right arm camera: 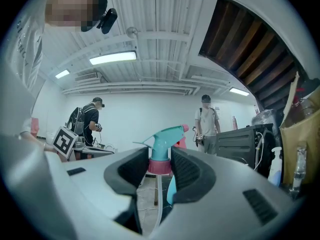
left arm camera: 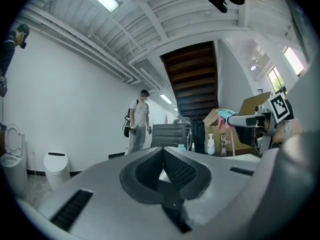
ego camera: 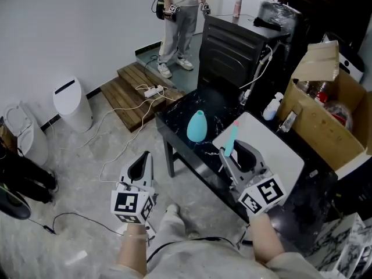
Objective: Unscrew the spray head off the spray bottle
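Well, your right tongs (ego camera: 230,153) cover most of the spray head (right arm camera: 162,140) from above, so the head view shows only its teal top and pink tip. Your right gripper view shows the pads clamped on its pink collar. The thin tube (right arm camera: 156,204) hangs free below and is cut off at the bottom edge. The spray head is off the bottle (ego camera: 197,125), which stands upright without it on the black desk (ego camera: 177,112), near the tongs and to their left in the head view. In the right gripper view only a teal sliver of the bottle shows behind one pad. Your left tongs (ego camera: 143,157) are closed on nothing, held over the floor off the desk's left edge. The cardboard box (ego camera: 343,141) at the right, partly cut off, stands with a flap up. It holds bottles and something in clear wrap, too cluttered to name. A white pump bottle (ego camera: 271,107) stands between box and desk.
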`<state>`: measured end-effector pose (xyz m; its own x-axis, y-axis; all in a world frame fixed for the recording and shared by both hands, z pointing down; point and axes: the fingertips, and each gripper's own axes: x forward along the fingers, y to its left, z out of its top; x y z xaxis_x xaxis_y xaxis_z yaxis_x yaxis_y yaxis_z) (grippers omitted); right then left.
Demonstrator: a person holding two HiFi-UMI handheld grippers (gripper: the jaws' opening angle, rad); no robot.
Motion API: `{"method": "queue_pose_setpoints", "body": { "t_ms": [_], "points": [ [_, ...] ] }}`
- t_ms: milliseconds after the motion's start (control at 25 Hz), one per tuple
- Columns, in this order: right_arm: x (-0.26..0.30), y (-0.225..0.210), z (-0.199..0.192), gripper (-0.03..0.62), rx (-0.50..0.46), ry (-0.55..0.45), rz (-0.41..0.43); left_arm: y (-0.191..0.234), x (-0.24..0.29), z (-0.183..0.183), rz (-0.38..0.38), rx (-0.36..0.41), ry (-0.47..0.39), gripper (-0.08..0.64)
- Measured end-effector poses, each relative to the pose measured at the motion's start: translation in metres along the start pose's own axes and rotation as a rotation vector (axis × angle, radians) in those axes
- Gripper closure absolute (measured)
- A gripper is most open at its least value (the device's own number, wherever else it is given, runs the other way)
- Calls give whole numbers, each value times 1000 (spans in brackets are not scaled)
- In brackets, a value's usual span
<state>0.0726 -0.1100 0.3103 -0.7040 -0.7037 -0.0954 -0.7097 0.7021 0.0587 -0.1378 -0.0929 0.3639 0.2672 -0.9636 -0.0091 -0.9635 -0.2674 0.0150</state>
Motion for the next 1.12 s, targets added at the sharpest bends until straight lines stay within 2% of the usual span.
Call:
{"method": "queue_pose_setpoints", "body": {
  "t_ms": [1120],
  "points": [
    [-2,6,-2,446,28,-12,21,1,-18,-6,27,-16,13,555]
  ]
}}
